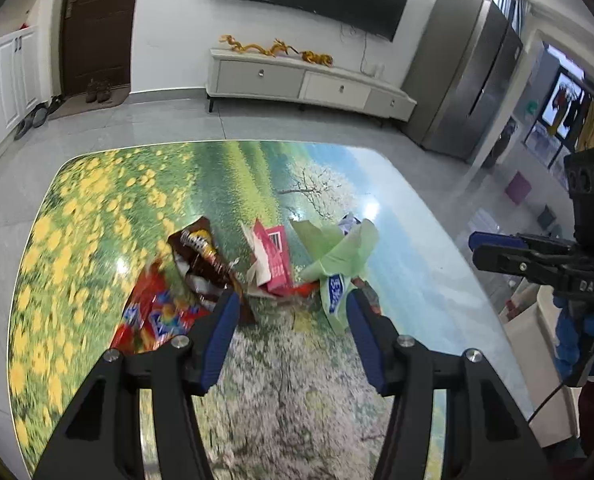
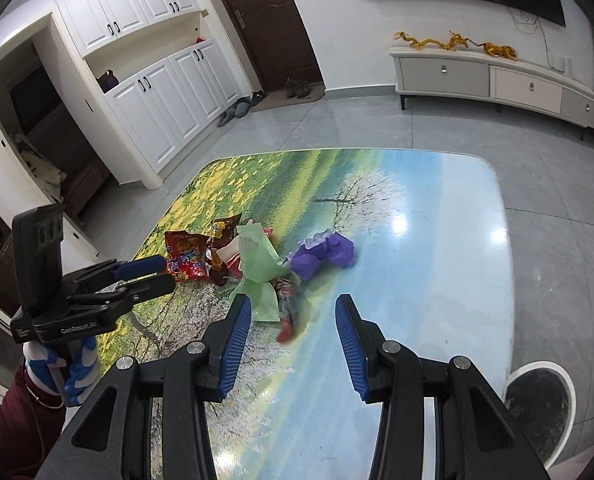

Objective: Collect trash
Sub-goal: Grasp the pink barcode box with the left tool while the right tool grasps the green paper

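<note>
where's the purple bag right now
In the right wrist view the purple bag lies on the table, at the right end of the trash pile, just right of the green wrapper.

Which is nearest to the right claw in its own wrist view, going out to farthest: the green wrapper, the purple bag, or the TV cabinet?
1. green wrapper, just ahead of the right claw, by its left finger
2. purple bag, farther up the table, mid-right
3. TV cabinet, across the floor against the wall
</note>
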`<state>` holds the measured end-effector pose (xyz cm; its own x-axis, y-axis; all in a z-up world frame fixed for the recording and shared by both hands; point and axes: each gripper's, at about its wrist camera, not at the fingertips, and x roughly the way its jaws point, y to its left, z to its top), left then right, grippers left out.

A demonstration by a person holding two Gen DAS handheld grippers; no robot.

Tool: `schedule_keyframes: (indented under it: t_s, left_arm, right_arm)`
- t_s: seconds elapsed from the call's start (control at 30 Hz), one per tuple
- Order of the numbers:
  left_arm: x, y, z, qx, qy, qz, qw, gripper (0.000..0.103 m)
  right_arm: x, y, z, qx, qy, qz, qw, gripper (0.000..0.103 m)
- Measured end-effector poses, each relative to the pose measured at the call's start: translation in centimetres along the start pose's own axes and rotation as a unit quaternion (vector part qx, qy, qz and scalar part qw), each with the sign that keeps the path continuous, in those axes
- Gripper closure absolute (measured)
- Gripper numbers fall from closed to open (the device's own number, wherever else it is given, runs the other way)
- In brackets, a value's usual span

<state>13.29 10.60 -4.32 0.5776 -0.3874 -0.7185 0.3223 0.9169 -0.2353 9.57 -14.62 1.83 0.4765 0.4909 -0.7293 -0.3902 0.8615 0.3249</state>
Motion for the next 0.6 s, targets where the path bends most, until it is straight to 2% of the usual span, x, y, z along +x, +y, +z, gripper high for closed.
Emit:
schedule_keyframes:
  t_s: [0.3, 0.6]
  left_arm:
    - [5.5, 0.4, 2.8, 0.011, 0.052, 0.031, 0.9981, 0.058]
    - [9.3, 0.3, 3.7, 0.009, 0.095, 0.052, 0.9941, 0.058]
  right_arm:
    - [0.9, -2.0, 0.1, 0.011, 0.009, 0.006, 1.000, 0.061]
    - [3.3, -1.7, 0.4, 0.006, 0.027, 0.031, 0.999, 0.059]
